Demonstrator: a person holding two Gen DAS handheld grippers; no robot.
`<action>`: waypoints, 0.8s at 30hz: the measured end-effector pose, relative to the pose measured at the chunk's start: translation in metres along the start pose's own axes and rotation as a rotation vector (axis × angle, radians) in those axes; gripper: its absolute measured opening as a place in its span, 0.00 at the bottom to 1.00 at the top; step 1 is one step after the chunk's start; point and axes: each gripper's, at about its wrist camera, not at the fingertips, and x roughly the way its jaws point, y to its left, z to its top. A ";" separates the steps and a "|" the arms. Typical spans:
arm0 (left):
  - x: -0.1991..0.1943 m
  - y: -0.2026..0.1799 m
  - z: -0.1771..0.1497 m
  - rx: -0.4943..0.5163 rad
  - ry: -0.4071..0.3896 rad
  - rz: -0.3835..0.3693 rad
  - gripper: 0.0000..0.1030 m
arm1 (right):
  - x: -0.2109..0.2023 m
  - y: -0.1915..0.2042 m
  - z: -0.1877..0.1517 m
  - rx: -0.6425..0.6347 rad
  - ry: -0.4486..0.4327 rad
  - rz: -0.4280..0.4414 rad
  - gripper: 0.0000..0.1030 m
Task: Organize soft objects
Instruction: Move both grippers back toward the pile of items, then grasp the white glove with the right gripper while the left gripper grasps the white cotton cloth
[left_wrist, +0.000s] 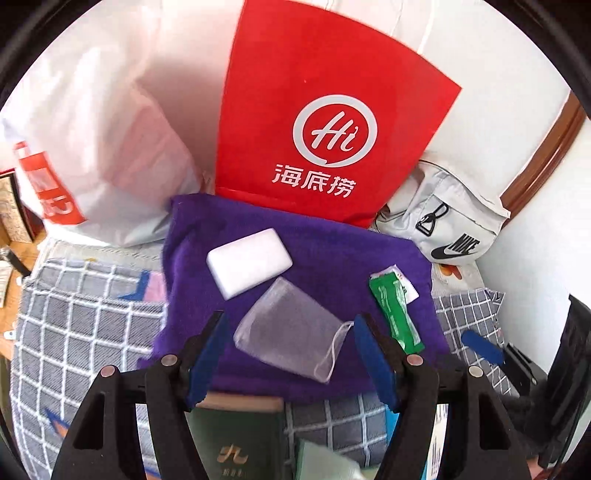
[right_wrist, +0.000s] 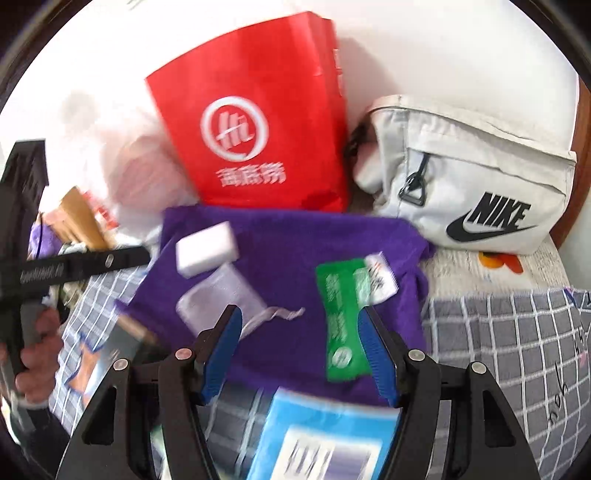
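Note:
A purple cloth (left_wrist: 314, 240) lies on a checked bed cover (left_wrist: 81, 321). On it are a white sponge block (left_wrist: 249, 262), a sheer drawstring pouch (left_wrist: 291, 330) and a green packet (left_wrist: 397, 314). My left gripper (left_wrist: 291, 350) is open, its blue fingers on either side of the pouch, just above it. In the right wrist view the same cloth (right_wrist: 288, 251), sponge (right_wrist: 207, 248), pouch (right_wrist: 221, 299) and green packet (right_wrist: 343, 317) show. My right gripper (right_wrist: 301, 347) is open and empty above the cloth, with the packet by its right finger.
A red paper bag (left_wrist: 325, 110) stands behind the cloth, a white plastic bag (left_wrist: 99, 147) to its left, a grey Nike pouch (left_wrist: 450, 225) to its right. A dark green booklet (left_wrist: 236, 439) and a blue box (right_wrist: 325, 439) lie at the near edge.

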 end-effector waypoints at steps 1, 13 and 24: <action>-0.005 0.000 -0.005 0.002 0.002 0.001 0.66 | -0.005 0.005 -0.007 -0.010 0.006 0.006 0.63; -0.068 0.034 -0.088 0.002 -0.010 0.066 0.66 | -0.035 0.082 -0.092 -0.147 0.066 0.078 0.60; -0.093 0.060 -0.160 -0.033 -0.003 0.036 0.66 | 0.009 0.091 -0.126 -0.133 0.176 0.033 0.12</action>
